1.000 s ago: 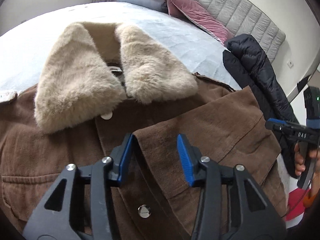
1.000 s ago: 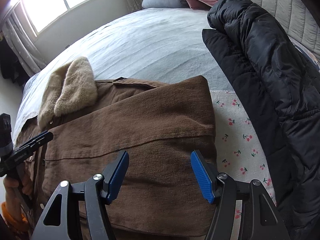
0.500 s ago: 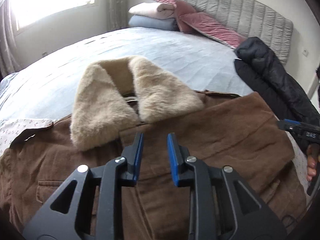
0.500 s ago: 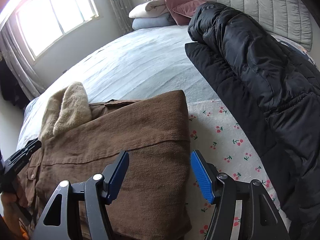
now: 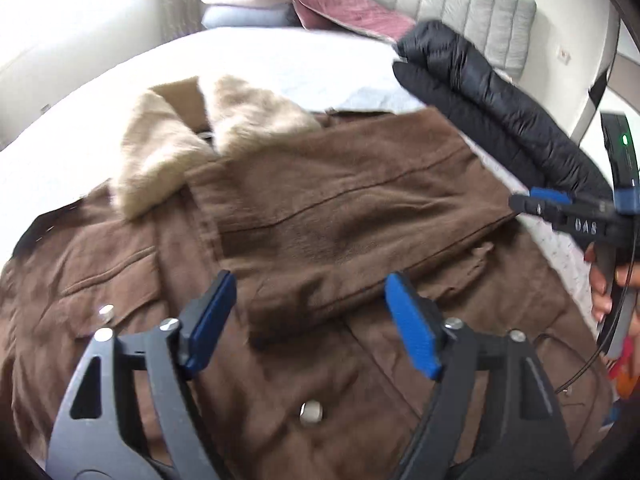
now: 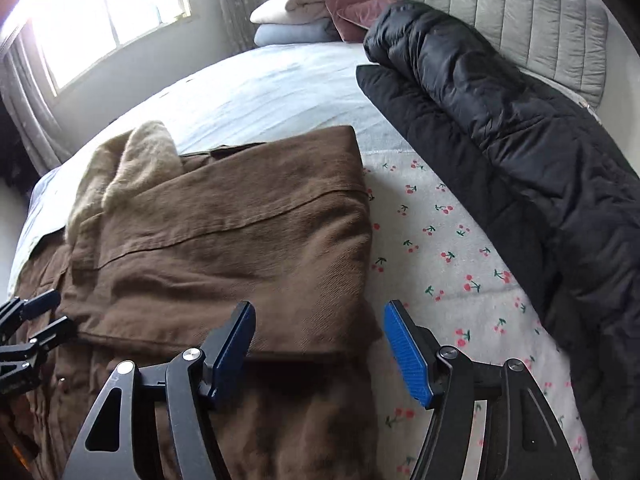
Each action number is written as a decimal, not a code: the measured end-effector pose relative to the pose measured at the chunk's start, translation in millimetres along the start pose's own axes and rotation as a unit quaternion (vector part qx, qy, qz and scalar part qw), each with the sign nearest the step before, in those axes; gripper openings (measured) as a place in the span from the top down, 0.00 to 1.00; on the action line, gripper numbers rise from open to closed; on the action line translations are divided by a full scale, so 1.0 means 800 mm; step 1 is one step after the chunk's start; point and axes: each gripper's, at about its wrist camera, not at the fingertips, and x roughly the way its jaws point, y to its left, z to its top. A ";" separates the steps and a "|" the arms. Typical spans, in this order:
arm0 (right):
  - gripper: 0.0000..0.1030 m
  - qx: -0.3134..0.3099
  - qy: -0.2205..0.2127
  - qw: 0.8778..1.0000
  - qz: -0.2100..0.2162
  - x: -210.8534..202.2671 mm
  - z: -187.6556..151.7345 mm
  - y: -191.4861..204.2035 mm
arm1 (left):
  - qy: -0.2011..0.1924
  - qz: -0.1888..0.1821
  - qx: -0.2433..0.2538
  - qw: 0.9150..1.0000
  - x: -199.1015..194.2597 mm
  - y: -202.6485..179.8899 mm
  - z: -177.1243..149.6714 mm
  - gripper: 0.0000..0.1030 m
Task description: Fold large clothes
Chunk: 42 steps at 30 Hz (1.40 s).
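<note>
A brown jacket (image 5: 320, 216) with a beige fur collar (image 5: 160, 160) lies flat on the bed, its right sleeve folded across the chest (image 6: 224, 248). My left gripper (image 5: 308, 320) is open and empty, hovering above the folded sleeve's cuff. My right gripper (image 6: 318, 344) is open and empty over the jacket's right edge, beside the folded sleeve. The right gripper also shows at the right of the left wrist view (image 5: 560, 212). The left gripper shows at the left edge of the right wrist view (image 6: 36, 320).
A black puffer coat (image 6: 520, 160) lies along the right side of the bed. A cherry-print sheet (image 6: 440, 248) lies between it and the jacket. Folded blankets and pink pillows (image 6: 312, 12) sit by the grey headboard. A window (image 6: 108, 12) is at the left.
My left gripper narrowed half a second ago and has opened wide again, now lower over the folded sleeve. My right gripper stayed open and drew back toward the jacket's right edge.
</note>
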 end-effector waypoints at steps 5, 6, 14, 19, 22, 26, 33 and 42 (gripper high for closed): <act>0.24 -0.001 -0.015 0.999 0.040 -0.087 -0.036 0.049 | 0.004 0.023 -0.047 0.999 -0.080 0.039 -0.022 0.18; 0.23 -0.001 -0.017 0.999 0.044 -0.101 -0.045 0.057 | 0.002 0.029 -0.059 0.998 -0.099 0.045 -0.029 0.16; 0.14 -0.026 -0.006 0.998 0.056 -0.174 -0.111 0.117 | -0.008 0.076 -0.151 0.986 -0.219 0.116 -0.105 0.04; 0.14 -0.051 0.003 0.997 0.063 -0.176 -0.148 0.141 | -0.011 0.113 -0.186 0.976 -0.248 0.148 -0.157 0.02; 0.14 -0.060 0.010 0.996 0.066 -0.163 -0.160 0.148 | 0.000 0.123 -0.213 0.969 -0.253 0.175 -0.188 0.02; 0.14 -0.069 0.026 0.995 0.064 -0.144 -0.167 0.152 | 0.002 0.125 -0.258 0.958 -0.261 0.214 -0.216 0.02; 0.14 -0.066 0.025 0.996 0.060 -0.136 -0.169 0.147 | -0.008 0.121 -0.323 0.938 -0.272 0.288 -0.255 0.02; 0.14 -0.060 0.029 0.996 0.064 -0.122 -0.168 0.145 | -0.064 0.122 -0.428 0.893 -0.300 0.395 -0.309 0.02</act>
